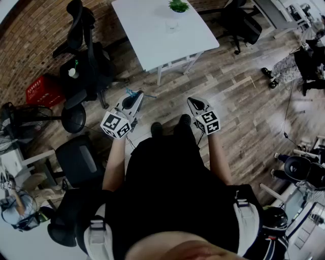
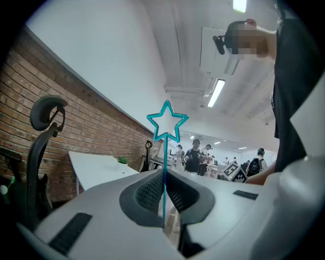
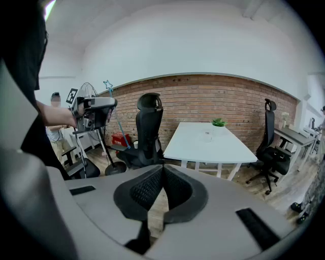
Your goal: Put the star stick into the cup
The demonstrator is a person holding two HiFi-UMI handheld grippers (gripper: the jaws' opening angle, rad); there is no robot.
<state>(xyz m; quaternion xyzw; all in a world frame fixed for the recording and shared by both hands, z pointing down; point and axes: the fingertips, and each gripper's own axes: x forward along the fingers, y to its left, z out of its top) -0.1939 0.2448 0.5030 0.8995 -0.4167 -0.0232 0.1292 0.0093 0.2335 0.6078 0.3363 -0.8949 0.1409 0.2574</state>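
Standing well back from the white table (image 1: 147,43) where the cup (image 1: 171,24) sits, a person carries the star stick (image 2: 164,152) clamped in the left gripper (image 1: 135,98), with the right gripper (image 3: 162,171) closed on nothing and the approach and drop into the cup yet to come

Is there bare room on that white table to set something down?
Mostly bare. The white table carries only a small plant and a clear cup at its far end; the near half, between the cup and the front edge, is free. It is crowded to the left, where black chairs and a red crate stand by the brick wall.
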